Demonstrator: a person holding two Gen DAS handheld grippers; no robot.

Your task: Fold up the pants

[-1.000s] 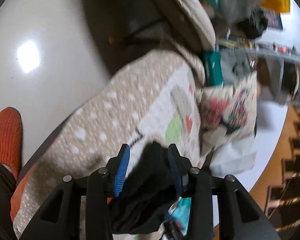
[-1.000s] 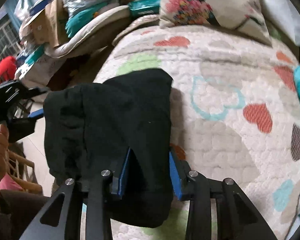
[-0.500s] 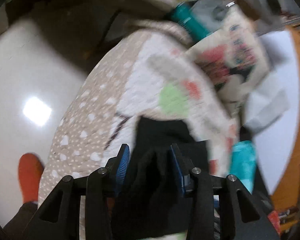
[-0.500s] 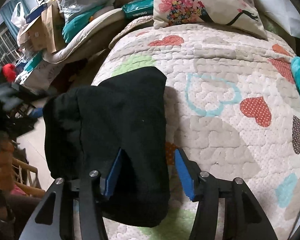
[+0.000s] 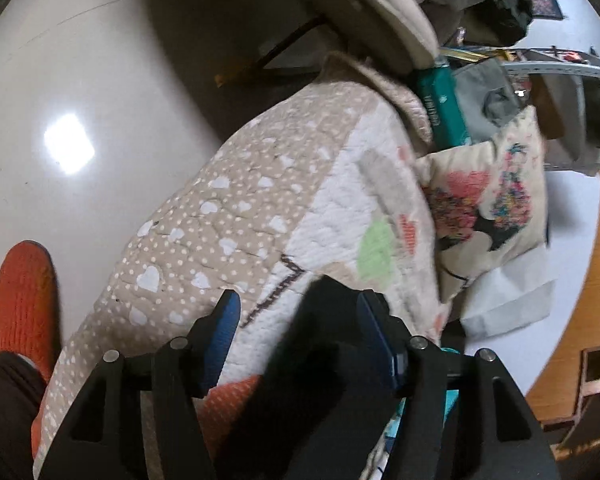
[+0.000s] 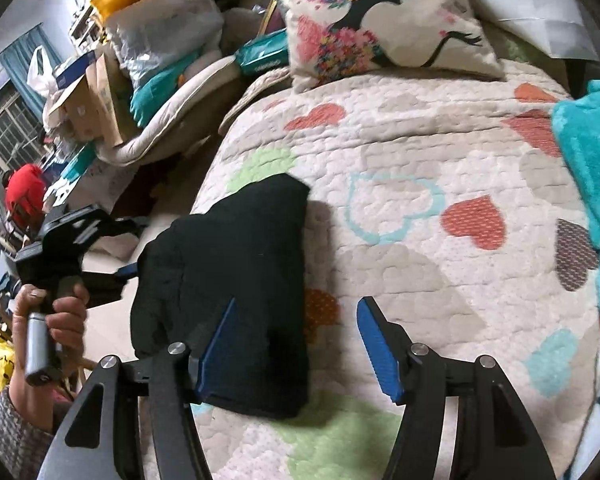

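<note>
The black pants (image 6: 236, 280) lie folded in a compact bundle on the heart-patterned quilt (image 6: 420, 152), near its left edge. My right gripper (image 6: 296, 344) is open just above the bundle's near edge, with its left finger over the cloth and its right finger over bare quilt. My left gripper (image 5: 296, 320) is open at the quilt's edge; the black pants (image 5: 324, 360) lie between and under its fingers, beside the right pad. The left gripper also shows in the right wrist view (image 6: 128, 270), held by a hand at the bundle's left side.
A printed pillow (image 6: 380, 20) lies at the quilt's far end. A teal blanket (image 6: 592, 184) is at the right. Piled bags, boxes and cushions (image 6: 148, 60) stand at the far left. Glossy floor (image 5: 80, 100) and an orange-socked foot (image 5: 24, 304) are left of the bed.
Both grippers have opened and let go of the pants. The right gripper has drawn back a little, and the bundle now rests on the quilt.
</note>
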